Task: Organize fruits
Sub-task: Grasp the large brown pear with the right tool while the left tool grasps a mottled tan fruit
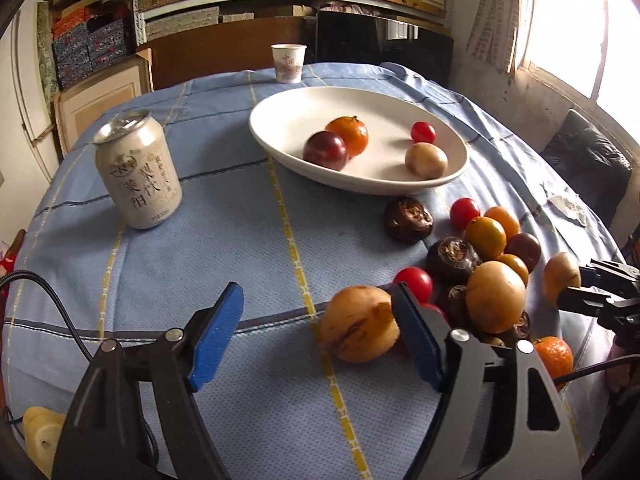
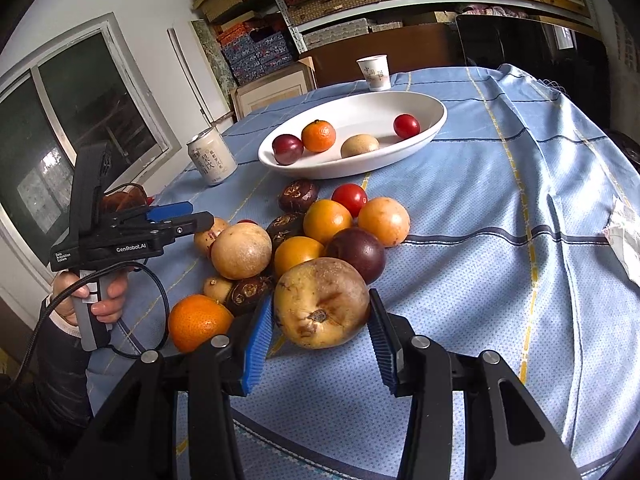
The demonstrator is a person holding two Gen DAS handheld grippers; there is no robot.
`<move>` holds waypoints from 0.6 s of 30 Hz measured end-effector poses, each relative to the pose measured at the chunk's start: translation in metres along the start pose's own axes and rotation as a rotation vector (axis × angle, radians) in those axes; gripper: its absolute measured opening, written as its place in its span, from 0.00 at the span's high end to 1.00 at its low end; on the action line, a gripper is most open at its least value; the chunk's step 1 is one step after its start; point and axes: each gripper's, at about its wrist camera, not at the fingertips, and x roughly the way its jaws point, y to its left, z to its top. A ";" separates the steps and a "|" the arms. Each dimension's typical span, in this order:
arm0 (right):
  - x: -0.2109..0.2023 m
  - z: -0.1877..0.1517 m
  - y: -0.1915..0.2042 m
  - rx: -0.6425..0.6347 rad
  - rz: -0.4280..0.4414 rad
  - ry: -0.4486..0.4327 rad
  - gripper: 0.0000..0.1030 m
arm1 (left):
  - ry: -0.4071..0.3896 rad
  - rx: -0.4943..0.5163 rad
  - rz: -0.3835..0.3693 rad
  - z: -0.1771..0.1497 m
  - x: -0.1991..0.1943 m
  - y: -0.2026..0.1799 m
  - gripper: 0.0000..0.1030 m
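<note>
A white oval plate (image 1: 360, 186) (image 2: 348, 170) holds a dark plum, a mandarin, a cherry tomato and a pale yellow fruit. In front of it on the blue cloth lies a heap of fruits (image 1: 492, 248) (image 2: 320, 224). My left gripper (image 1: 316, 340) (image 2: 202, 218) is open at the heap's left edge. A yellow-brown fruit (image 1: 360, 322) rests on the cloth against its right pad, and the left pad is well apart from it. My right gripper (image 2: 322, 342) is shut on a large blemished yellow-brown fruit (image 2: 322, 304) (image 1: 560, 276) at the heap's near side.
A pale drink can (image 1: 138, 176) (image 2: 212, 160) stands left of the plate, a paper cup (image 1: 288, 62) (image 2: 374, 72) behind it. A mandarin (image 1: 554, 354) (image 2: 198, 322) lies near the front. Crumpled paper (image 2: 624, 236) sits at the right edge. Shelves of boxes stand behind the table.
</note>
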 end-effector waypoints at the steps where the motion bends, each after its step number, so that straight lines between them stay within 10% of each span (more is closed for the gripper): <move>1: 0.000 0.000 0.000 0.000 0.000 0.000 0.55 | 0.013 0.003 -0.016 -0.001 0.002 -0.001 0.28; 18: 0.003 -0.001 0.001 -0.001 0.005 0.011 0.54 | 0.106 -0.129 -0.182 -0.003 0.021 0.013 0.47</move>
